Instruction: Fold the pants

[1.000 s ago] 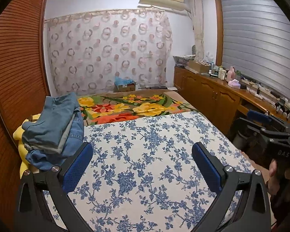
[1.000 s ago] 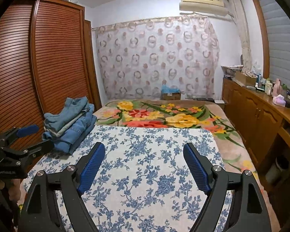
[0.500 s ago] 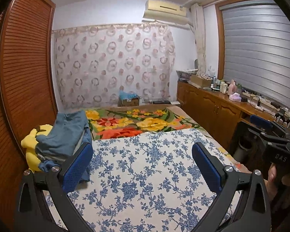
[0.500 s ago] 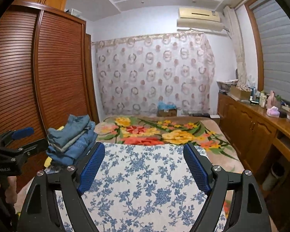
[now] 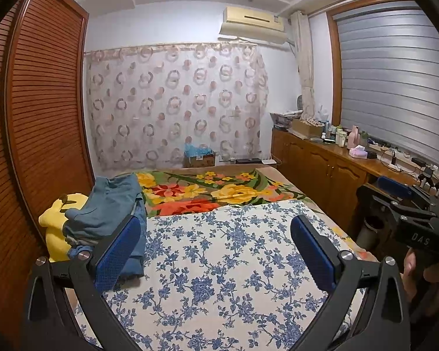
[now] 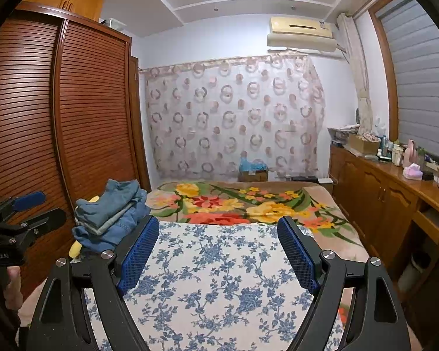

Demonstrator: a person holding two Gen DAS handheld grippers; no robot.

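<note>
A stack of folded blue denim pants (image 5: 108,207) lies at the left edge of the bed on a yellow plush toy (image 5: 55,228); it also shows in the right wrist view (image 6: 114,213). My left gripper (image 5: 216,245) is open and empty, raised above the blue-flowered sheet (image 5: 219,263), just right of the stack. My right gripper (image 6: 218,248) is open and empty above the same sheet (image 6: 213,278). Each gripper shows at the edge of the other's view, the right one (image 5: 406,213) and the left one (image 6: 17,219).
A bright floral blanket (image 5: 213,190) covers the far half of the bed. A slatted wooden wardrobe (image 6: 58,122) stands on the left. A wooden cabinet counter (image 5: 336,161) with bottles runs along the right. A cardboard box (image 5: 199,159) sits by the curtain.
Both grippers have pulled back and tilted up, so the bed sits lower and farther in view and more ceiling shows. The pants stack has not moved. Both jaws stay open.
</note>
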